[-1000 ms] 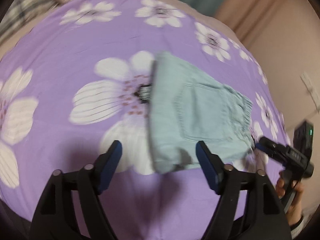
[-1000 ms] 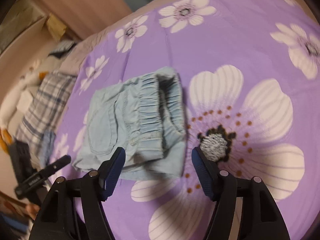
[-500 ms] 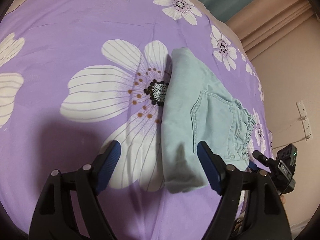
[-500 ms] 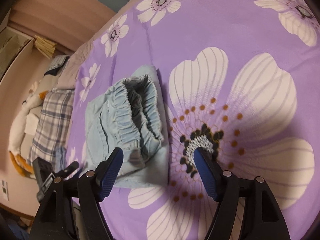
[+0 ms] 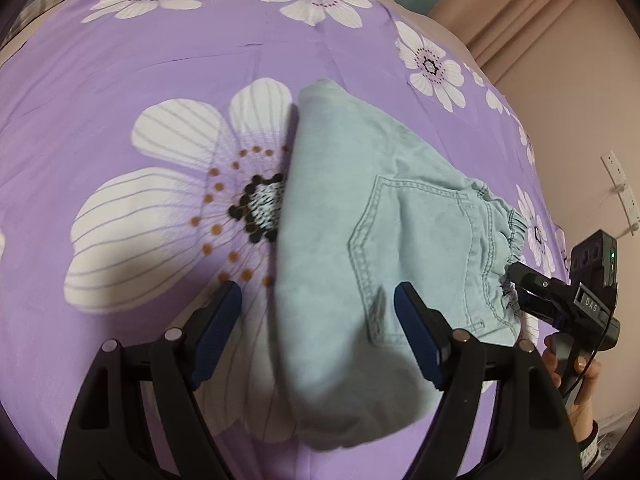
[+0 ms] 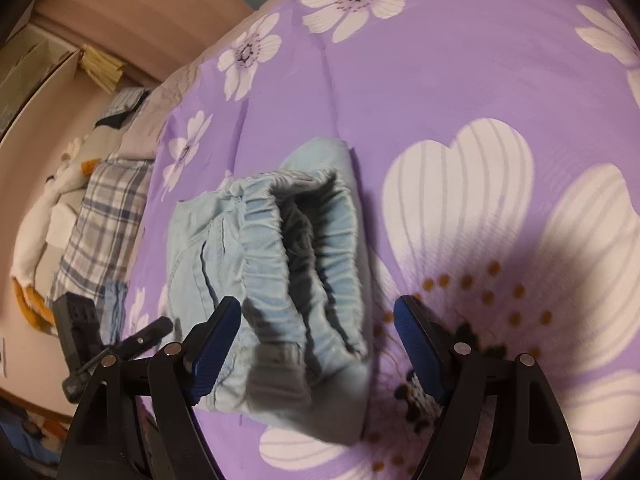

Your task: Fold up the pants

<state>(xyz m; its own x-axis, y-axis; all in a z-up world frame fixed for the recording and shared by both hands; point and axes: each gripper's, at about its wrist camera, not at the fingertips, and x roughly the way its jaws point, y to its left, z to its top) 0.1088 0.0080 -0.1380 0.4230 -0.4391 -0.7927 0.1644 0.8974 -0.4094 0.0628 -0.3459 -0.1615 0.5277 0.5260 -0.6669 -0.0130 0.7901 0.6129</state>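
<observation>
The light blue denim pants (image 5: 372, 248) lie folded into a compact bundle on the purple flowered bedspread (image 5: 120, 80), back pocket up. My left gripper (image 5: 318, 332) is open and empty, its fingers either side of the bundle's folded edge. In the right wrist view the elastic waistband (image 6: 308, 256) gapes toward the camera. My right gripper (image 6: 318, 344) is open and empty, close over the waistband end. The right gripper also shows in the left wrist view (image 5: 560, 300), at the waistband.
A plaid pillow (image 6: 100, 220) and a white and orange plush toy (image 6: 36, 240) lie past the bed's far side. The left gripper's body (image 6: 84, 332) shows there too. A wall with sockets (image 5: 620, 184) stands beside the bed.
Both grippers have moved closer to the folded pants, which now fill more of each view. The pants have not changed shape. Both grippers stay open.
</observation>
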